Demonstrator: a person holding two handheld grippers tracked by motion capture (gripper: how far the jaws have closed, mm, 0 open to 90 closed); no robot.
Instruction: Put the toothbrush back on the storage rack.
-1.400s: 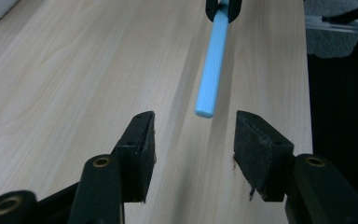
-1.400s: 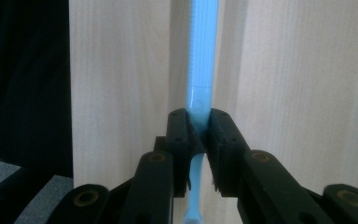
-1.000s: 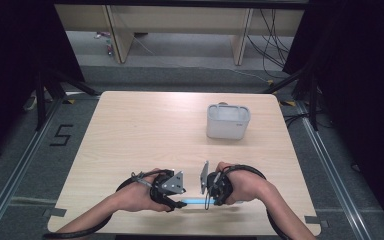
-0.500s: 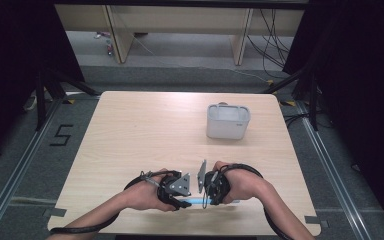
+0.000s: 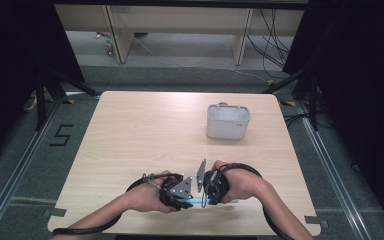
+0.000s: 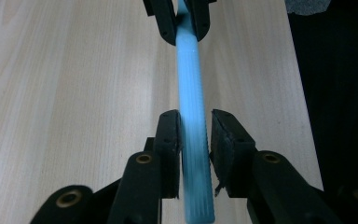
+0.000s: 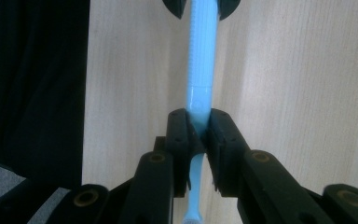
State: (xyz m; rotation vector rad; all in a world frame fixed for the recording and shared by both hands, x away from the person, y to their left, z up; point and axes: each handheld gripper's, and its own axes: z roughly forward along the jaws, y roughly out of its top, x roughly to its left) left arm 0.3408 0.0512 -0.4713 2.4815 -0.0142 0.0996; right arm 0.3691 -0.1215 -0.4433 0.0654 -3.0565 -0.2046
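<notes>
**Blue stick held at one end, second grip closing on the other**

Low in the centre of the high view, near the table's (image 5: 130, 130) front edge, a slim light-blue ribbed stick (image 5: 194, 201) spans the gap between the two grippers. In the right gripper view the right gripper (image 7: 199, 128) has its jaws pressed on the narrower, smooth part of the stick, so that end is firmly clamped. In the left gripper view the left gripper (image 6: 195, 135) straddles the ribbed end; its jaws have just been closing around the stick. The left-hand pad looks to touch the ribs, while a thin sliver of gap seems to remain at the right-hand pad, so this grip does not look settled yet.

A white open-topped bin (image 5: 228, 121) stands well apart, right of centre in the upper half of the tabletop, with nothing visible inside it.

As a judgement: the pick-up is done, the two-ended hold is almost made, and whatever follows — pulling the stick apart or carrying it to the bin — is still ahead.
</notes>
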